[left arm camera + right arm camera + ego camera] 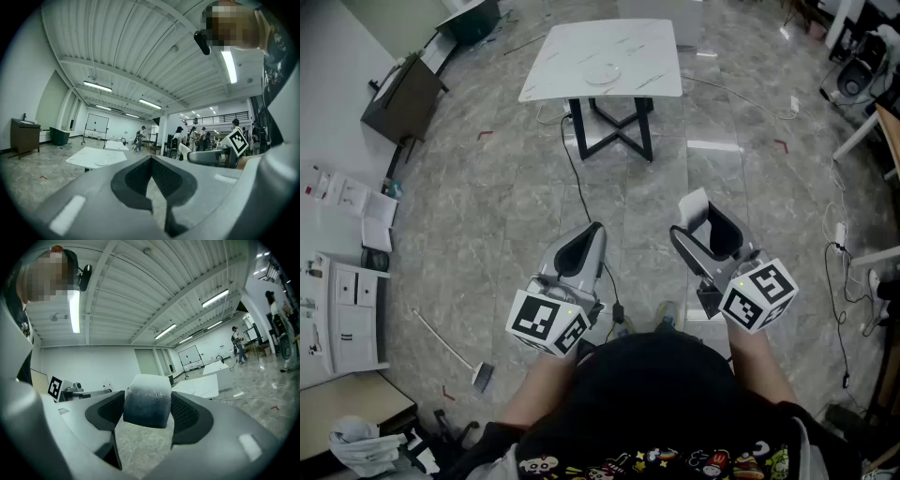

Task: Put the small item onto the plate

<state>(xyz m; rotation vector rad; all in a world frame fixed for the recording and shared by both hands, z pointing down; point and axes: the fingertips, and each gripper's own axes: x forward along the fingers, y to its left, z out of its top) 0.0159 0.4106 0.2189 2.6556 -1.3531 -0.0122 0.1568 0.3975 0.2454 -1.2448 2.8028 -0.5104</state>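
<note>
Grey marbled floor (pixel 487 216) all round. Far left: brown cabinet (pixel 398 98) against the wall, white drawer unit (pixel 342 309) lower down. Left of centre, low in the head view: left hand-held gripper (pixel 592 232), pointing away from the person, closed tip to tip, nothing gripped; same in the left gripper view, with only floor showing through the gap behind the pads (pixel 176 180). Straight ahead, well apart from both hands: white desk (pixel 652 52) on black crossed legs, with a pale round plate (pixel 602 72) near its middle. Black cable (pixel 574 173) on the floor from under the desk toward the person. Right of centre: right hand-held gripper (pixel 705 220), spread wide and clamped on the small item (pixel 695 203), a whitish frosted block pinched between both dark pads (pixel 187 414) and sticking out past the tips. Item up in the air over the floor, well short of the plate. Far right: thin cable (pixel 842 328) on the floor, looping along the edge of the view.
</note>
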